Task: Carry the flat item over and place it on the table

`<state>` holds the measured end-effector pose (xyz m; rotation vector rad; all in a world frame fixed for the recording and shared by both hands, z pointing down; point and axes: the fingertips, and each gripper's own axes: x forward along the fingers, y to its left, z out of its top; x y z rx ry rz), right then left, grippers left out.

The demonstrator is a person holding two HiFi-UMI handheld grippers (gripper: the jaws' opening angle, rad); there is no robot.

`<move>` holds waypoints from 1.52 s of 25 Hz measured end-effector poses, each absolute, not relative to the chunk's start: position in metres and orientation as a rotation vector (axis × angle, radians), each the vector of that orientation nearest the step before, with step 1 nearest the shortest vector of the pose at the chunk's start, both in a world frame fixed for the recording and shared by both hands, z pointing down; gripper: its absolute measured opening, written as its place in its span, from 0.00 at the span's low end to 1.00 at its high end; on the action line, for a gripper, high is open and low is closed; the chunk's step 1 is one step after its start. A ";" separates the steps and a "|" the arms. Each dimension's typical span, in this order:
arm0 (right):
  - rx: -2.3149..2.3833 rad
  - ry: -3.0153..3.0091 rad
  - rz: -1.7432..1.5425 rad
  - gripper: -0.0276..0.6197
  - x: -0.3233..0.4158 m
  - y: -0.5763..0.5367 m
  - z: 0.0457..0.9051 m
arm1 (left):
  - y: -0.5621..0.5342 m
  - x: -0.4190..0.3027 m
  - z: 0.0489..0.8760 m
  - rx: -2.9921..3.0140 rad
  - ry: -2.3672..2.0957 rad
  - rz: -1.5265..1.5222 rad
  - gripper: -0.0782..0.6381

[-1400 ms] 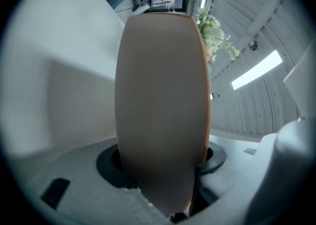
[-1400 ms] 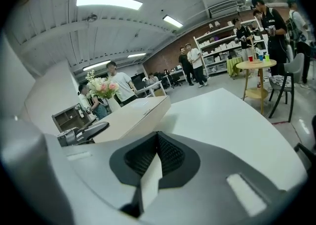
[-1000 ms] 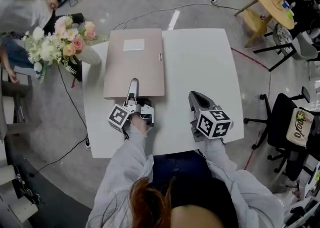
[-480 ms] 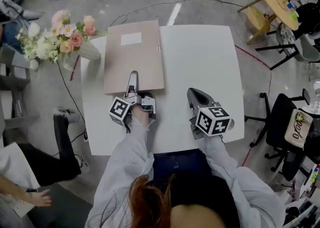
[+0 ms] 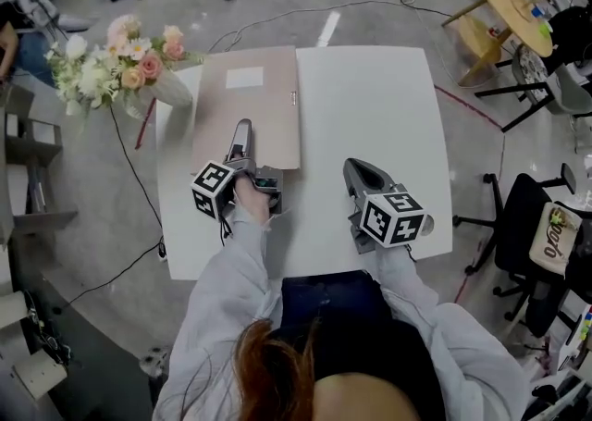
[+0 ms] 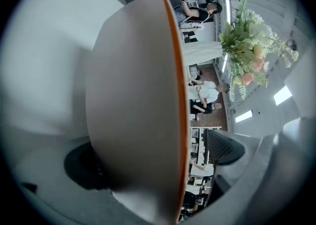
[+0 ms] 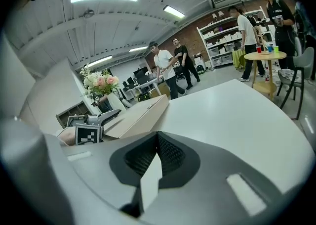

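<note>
Left gripper [image 5: 243, 132]: jaws opening, we see folder's near edge between them, pads off it | right gripper [image 5: 353, 169]: closed, empty, over table's near edge | table [image 5: 370, 114]: white | folder [image 5: 250, 100]: flat, far-left part | flowers [image 5: 120, 68]: off far-left corner

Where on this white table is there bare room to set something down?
Bare: the table's right half, between folder and right rim, beyond the right claw. Crowded: the left, with folder, flowers, and left claw opening around the folder's edge.
</note>
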<state>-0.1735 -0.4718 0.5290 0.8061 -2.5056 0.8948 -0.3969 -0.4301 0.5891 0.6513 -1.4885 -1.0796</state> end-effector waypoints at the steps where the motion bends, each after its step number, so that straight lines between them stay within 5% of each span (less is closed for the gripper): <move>1: 0.807 -2.511 0.892 0.06 -0.173 -0.471 0.527 | -0.429 -0.396 0.589 0.642 -1.486 -1.053 0.95; 20: 0.783 -2.597 0.881 0.06 -0.148 -0.437 0.505 | -0.383 -0.364 0.564 0.680 -1.450 -0.980 0.95; 38: 0.751 -2.649 0.830 0.06 -0.083 -0.345 0.489 | -0.285 -0.282 0.524 1.176 -1.750 -0.605 0.58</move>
